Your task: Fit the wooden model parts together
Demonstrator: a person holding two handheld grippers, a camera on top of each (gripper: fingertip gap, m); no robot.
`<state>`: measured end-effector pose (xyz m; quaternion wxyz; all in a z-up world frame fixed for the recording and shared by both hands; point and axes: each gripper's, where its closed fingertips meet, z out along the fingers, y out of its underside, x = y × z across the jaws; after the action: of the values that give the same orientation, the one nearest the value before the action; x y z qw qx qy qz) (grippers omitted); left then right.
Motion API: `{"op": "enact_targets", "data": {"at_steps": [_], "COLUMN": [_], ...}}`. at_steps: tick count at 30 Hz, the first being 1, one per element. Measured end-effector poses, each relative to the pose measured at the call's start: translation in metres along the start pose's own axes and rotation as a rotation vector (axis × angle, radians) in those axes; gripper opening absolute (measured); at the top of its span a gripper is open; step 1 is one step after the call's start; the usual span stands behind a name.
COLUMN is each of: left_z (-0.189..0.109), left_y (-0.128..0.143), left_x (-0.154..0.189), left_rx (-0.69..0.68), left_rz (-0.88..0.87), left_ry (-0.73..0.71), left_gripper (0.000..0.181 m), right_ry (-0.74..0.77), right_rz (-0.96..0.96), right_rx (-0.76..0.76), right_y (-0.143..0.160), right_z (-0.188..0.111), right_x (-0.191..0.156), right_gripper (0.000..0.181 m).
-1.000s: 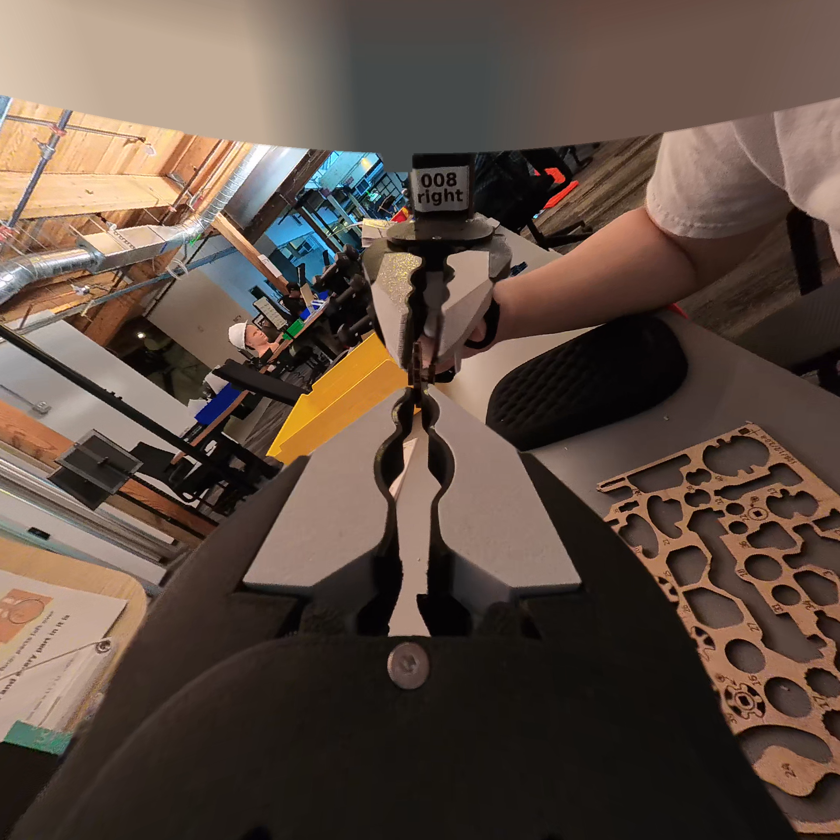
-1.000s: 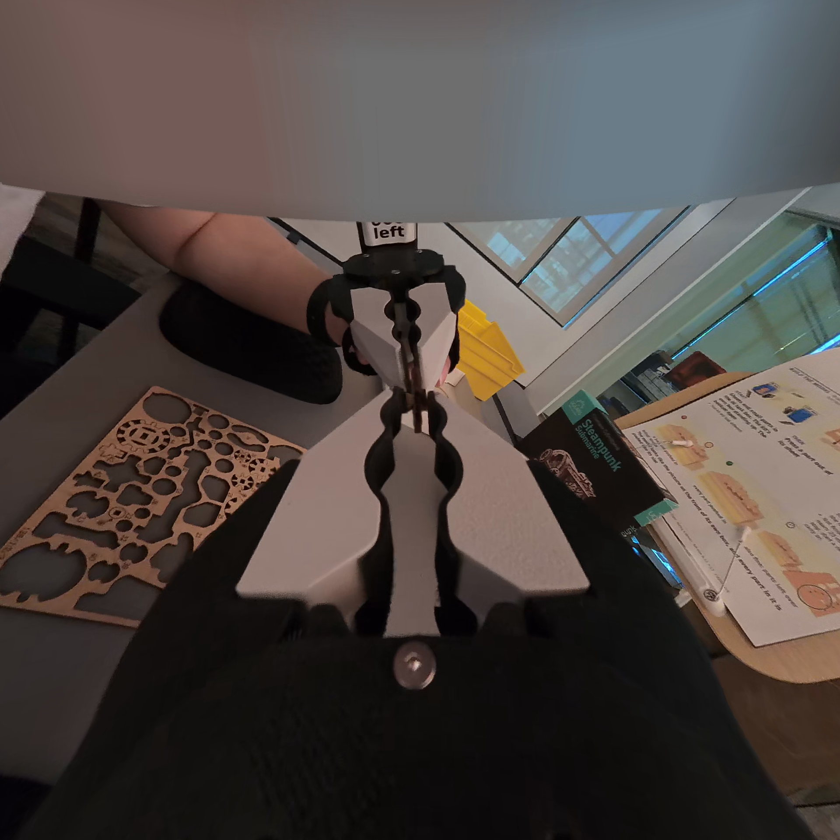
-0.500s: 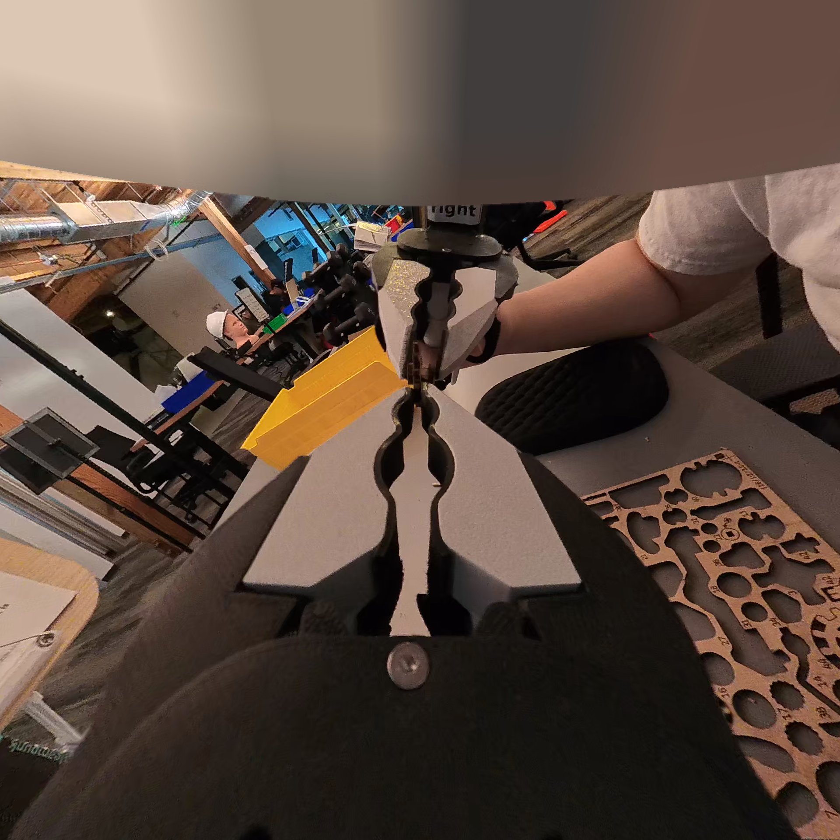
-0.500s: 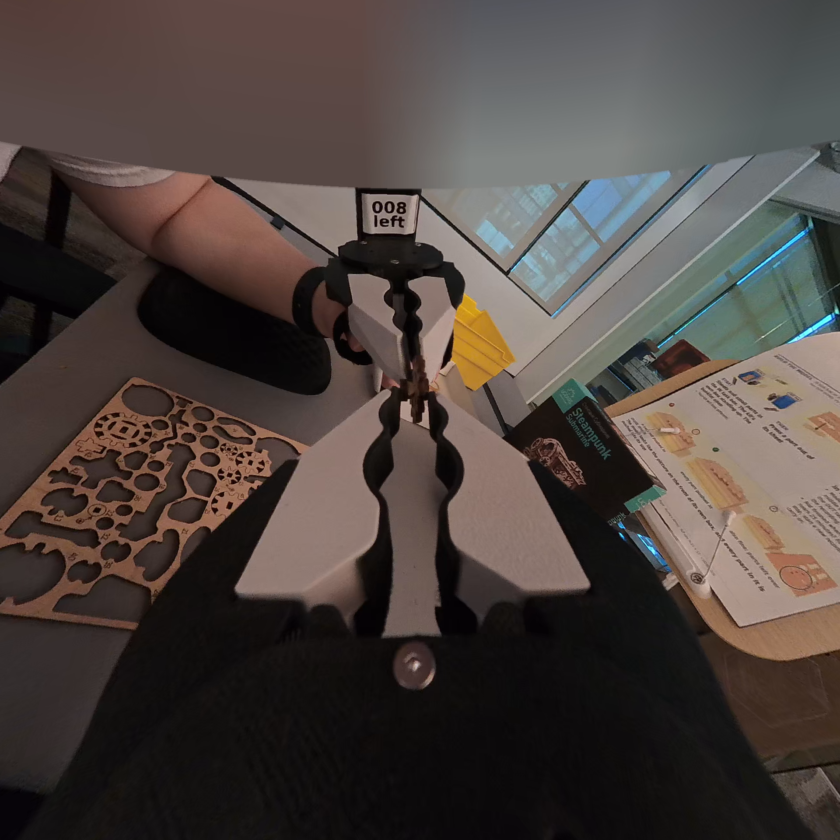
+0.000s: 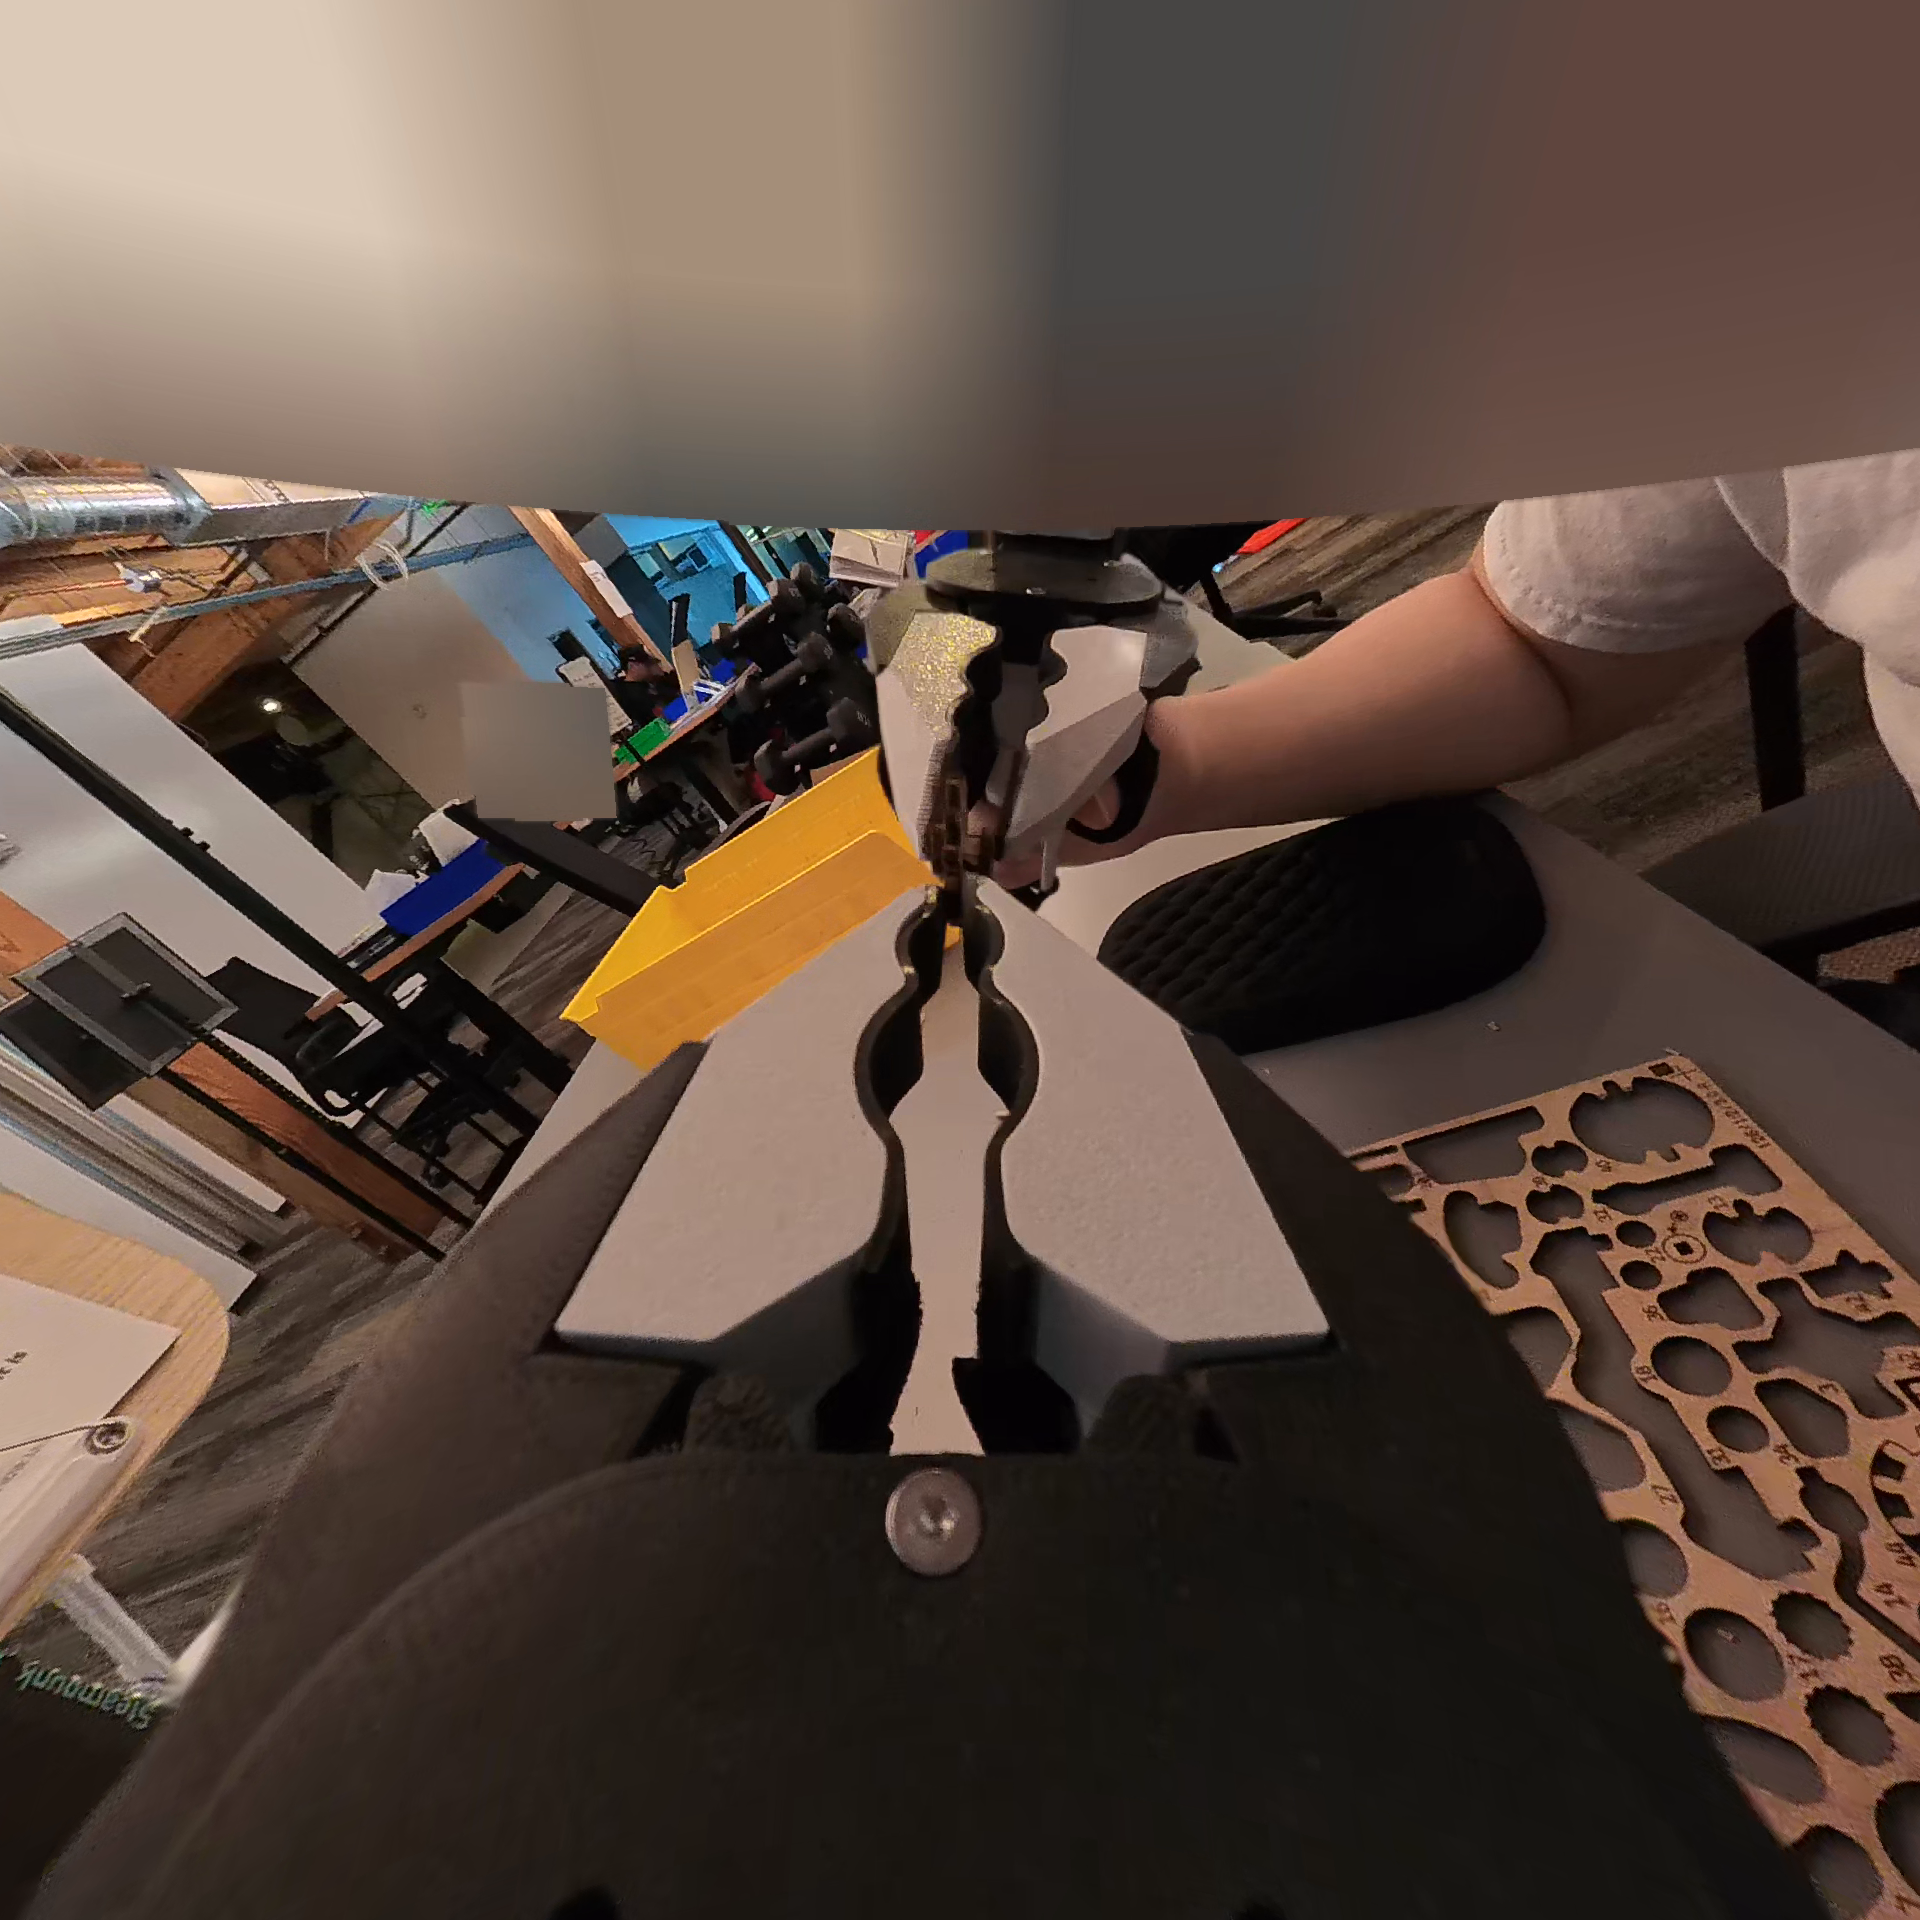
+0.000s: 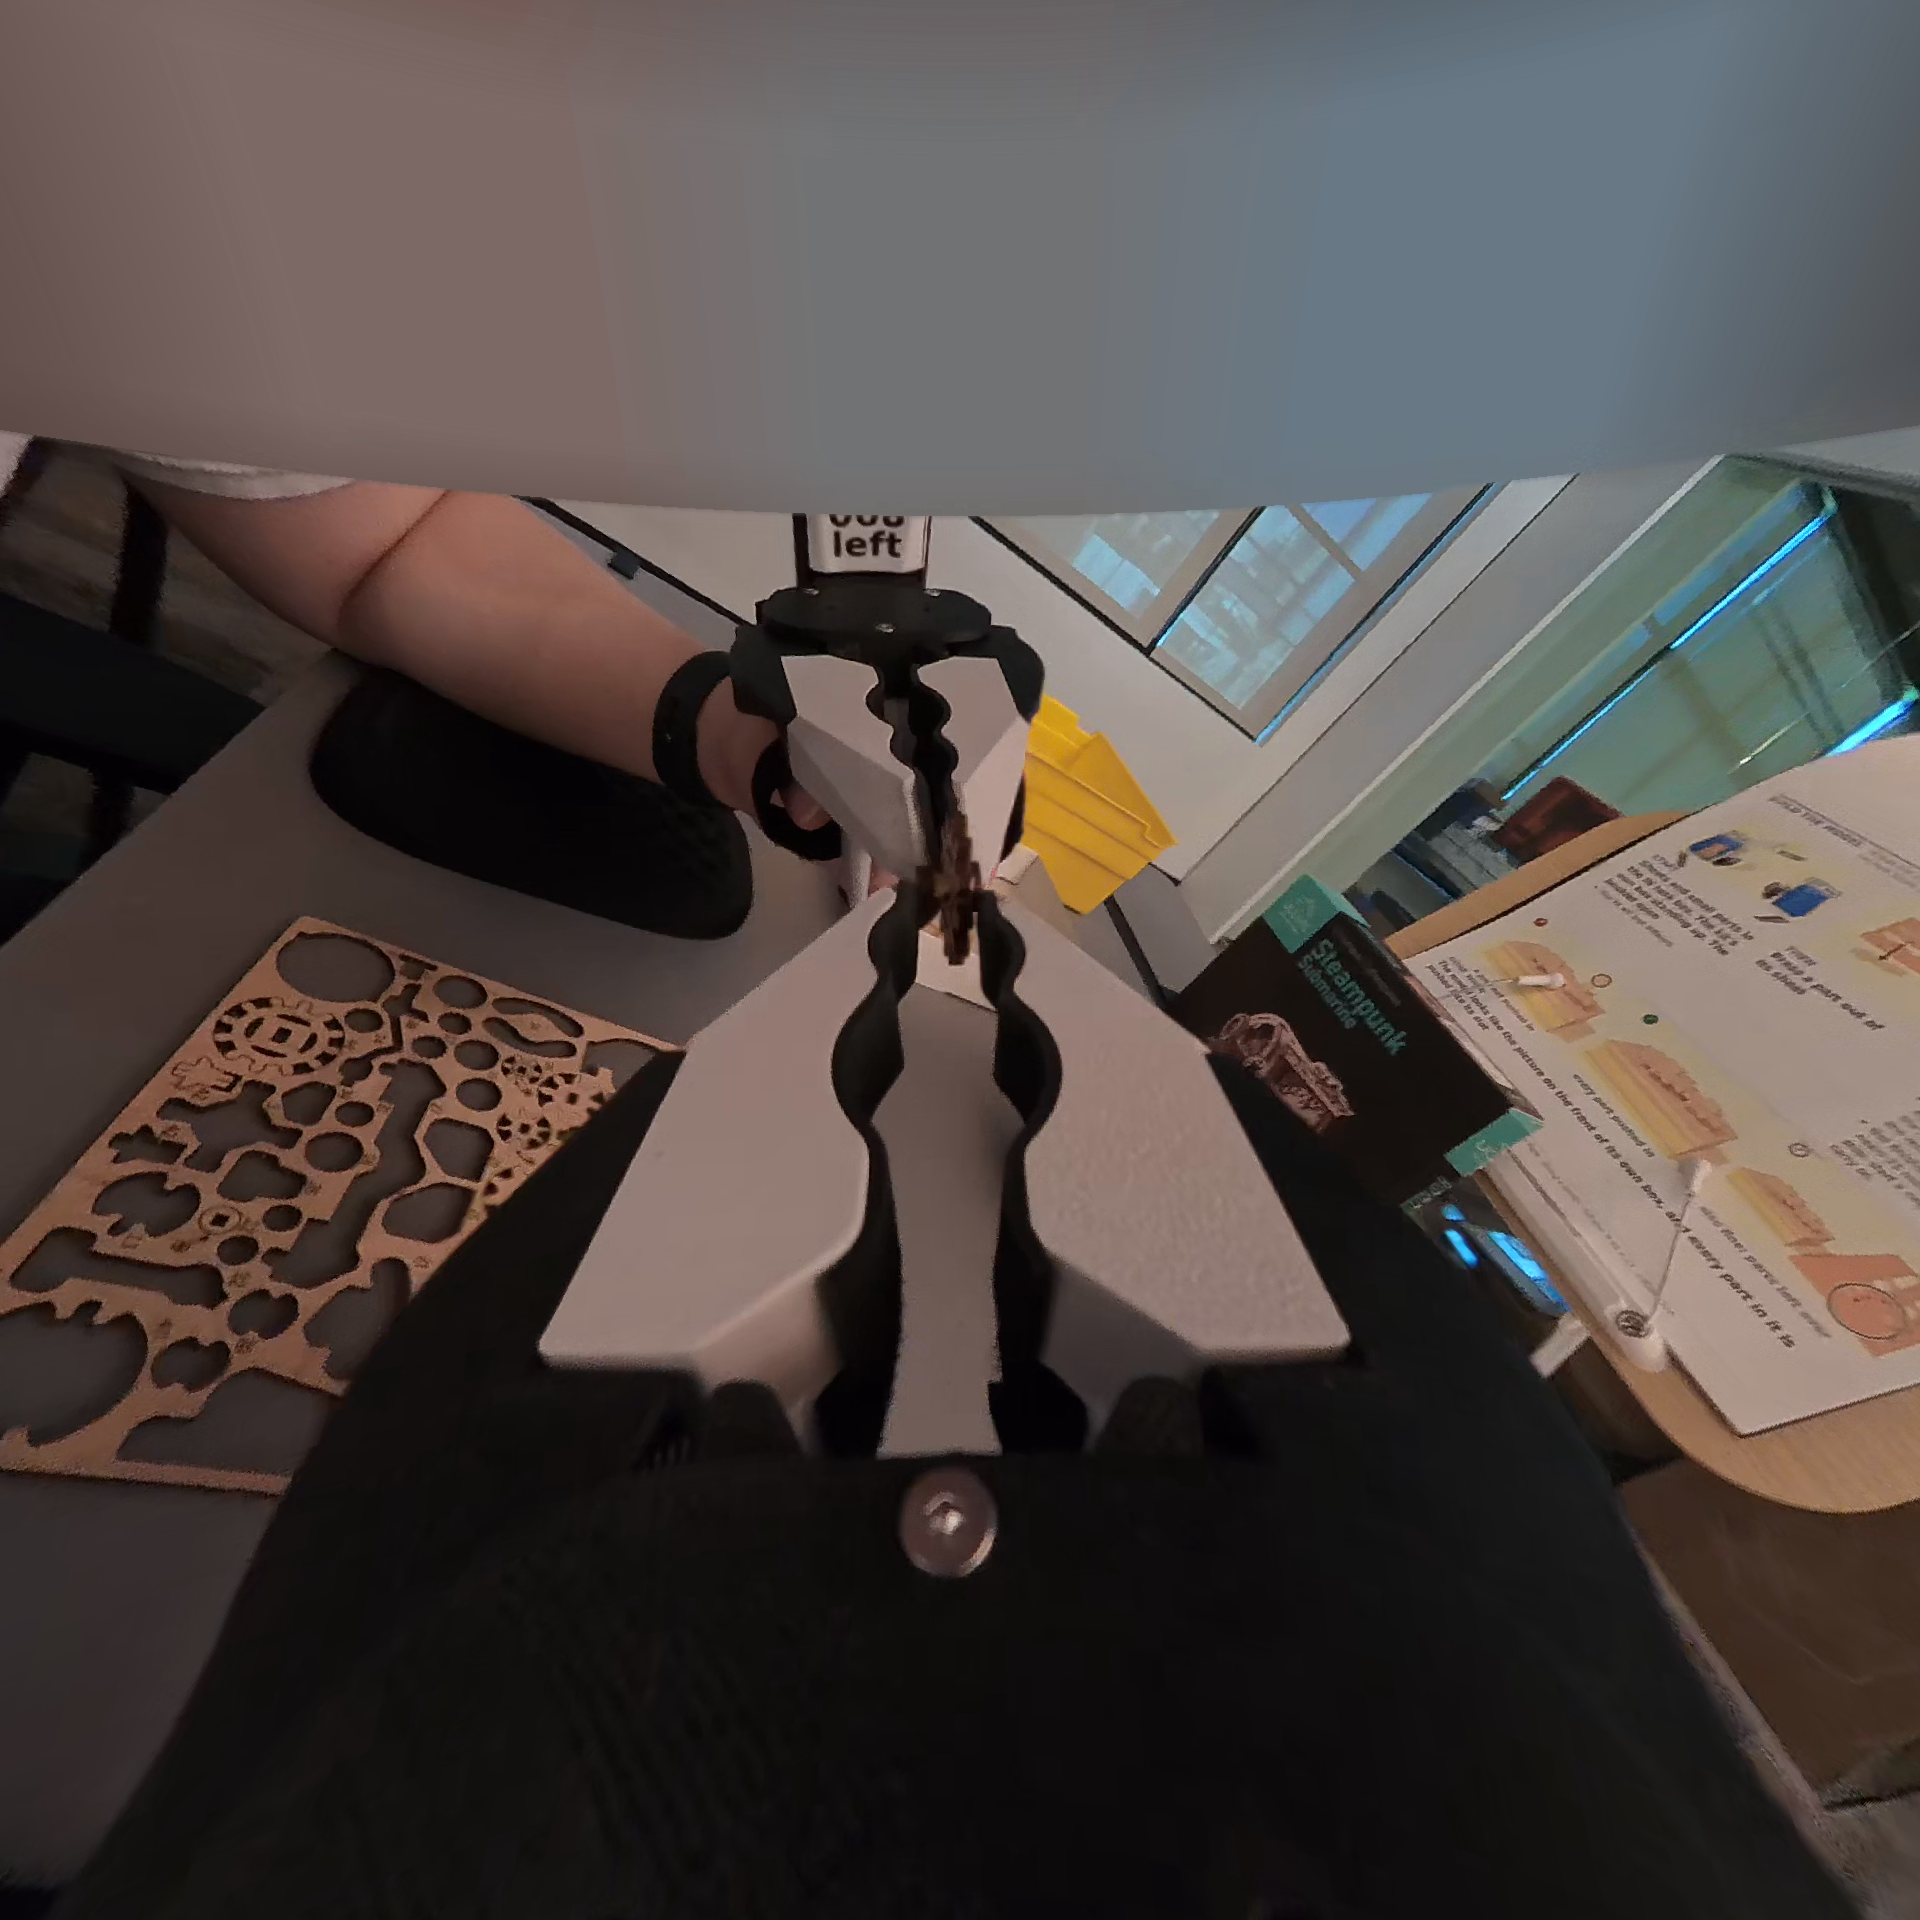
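Note:
My two grippers meet tip to tip above the grey table point(image 5: 1621, 997). In the left wrist view my left gripper point(image 5: 951, 906) is shut on a thin dark wooden part that is barely visible at its tips. Facing it, my right gripper point(image 5: 961, 847) pinches a small brown toothed wooden part point(image 5: 948, 821). In the right wrist view my right gripper point(image 6: 945, 916) is closed on the toothed wooden part point(image 6: 951, 904). The left gripper point(image 6: 951, 847) touches the same cluster from the far side. How the two parts join is hidden by the fingers.
A punched-out wooden parts sheet point(image 5: 1683, 1299) lies flat on the table and also shows in the right wrist view point(image 6: 291, 1143). A black mesh pad point(image 6: 520, 821), a yellow bin point(image 5: 748, 925), a dark box point(image 6: 1340, 1049) and an instruction sheet point(image 6: 1714, 1091) surround the work spot. Both grippers' tips are close together, under 4 cm apart.
Both grippers stay tip to tip on the small parts. The opposite gripper looks nearer and more tilted in each view, and the right gripper's fingers stand slightly wider around the toothed part.

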<state>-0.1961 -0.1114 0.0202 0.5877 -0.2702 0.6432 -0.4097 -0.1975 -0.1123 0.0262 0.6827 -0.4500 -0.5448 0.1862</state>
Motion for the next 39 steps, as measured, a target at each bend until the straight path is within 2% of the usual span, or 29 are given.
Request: {"op": "enact_targets", "data": {"at_steps": [6, 8, 9, 14, 23, 26, 28, 29, 30, 31, 33, 34, 37, 39], "left_z": [0.000, 0.001, 0.002, 0.005, 0.004, 0.004, 0.004, 0.002, 0.000, -0.004, -0.013, -0.017, -0.027, -0.029], "left_y": [0.001, -0.001, 0.000, -0.002, 0.001, 0.009, 0.027, 0.043, 0.064, 0.085, 0.123, 0.139, 0.174, 0.186], "left_x": [0.001, 0.000, 0.001, 0.006, 0.005, 0.002, -0.003, -0.010, -0.019, -0.026, -0.036, -0.039, -0.037, -0.030], "left_rx": [-0.010, -0.014, -0.025, -0.039, -0.066, -0.068, -0.113, -0.169, -0.260, -0.355, -0.519, -0.584, -0.762, -0.815], "left_rz": [0.035, 0.044, 0.042, 0.095, 0.064, -0.002, -0.065, -0.093, -0.125, -0.160, -0.212, -0.225, -0.291, -0.367], "left_ry": [-0.003, -0.019, -0.007, -0.009, 0.015, 0.019, 0.015, -0.014, -0.057, -0.090, -0.166, -0.200, -0.243, -0.235], "left_gripper": [0.003, 0.021, 0.022, 0.010, 0.009, 0.009, 0.009, 0.009, 0.009, 0.009, 0.010, 0.010, 0.010, 0.010], "right_ry": [0.004, -0.005, -0.010, -0.027, -0.041, -0.070, -0.075, -0.072, 0.015, 0.173, 0.499, 0.582, 0.730, 0.730], "right_rz": [-0.041, -0.020, -0.002, -0.007, 0.041, 0.128, 0.167, 0.195, 0.224, 0.244, 0.283, 0.286, 0.307, 0.366], "right_rx": [-0.010, 0.000, -0.004, -0.009, 0.003, 0.000, -0.022, -0.074, -0.156, -0.264, -0.547, -0.651, -0.857, -0.908], "right_y": [0.000, 0.001, 0.002, 0.003, 0.006, 0.015, 0.026, 0.039, 0.058, 0.082, 0.137, 0.156, 0.194, 0.209], "right_z": [-0.001, -0.001, -0.001, 0.001, 0.002, 0.003, 0.003, 0.003, 0.002, -0.005, -0.037, -0.049, -0.073, -0.073], "right_x": [-0.001, -0.001, -0.001, -0.004, -0.004, -0.002, 0.002, 0.005, 0.021, 0.046, 0.089, 0.097, 0.107, 0.101], "right_gripper": [0.009, 0.009, 0.009, 0.009, 0.009, 0.010, 0.027, 0.026, 0.025, 0.023, 0.022, 0.025, 0.043, 0.046]}}
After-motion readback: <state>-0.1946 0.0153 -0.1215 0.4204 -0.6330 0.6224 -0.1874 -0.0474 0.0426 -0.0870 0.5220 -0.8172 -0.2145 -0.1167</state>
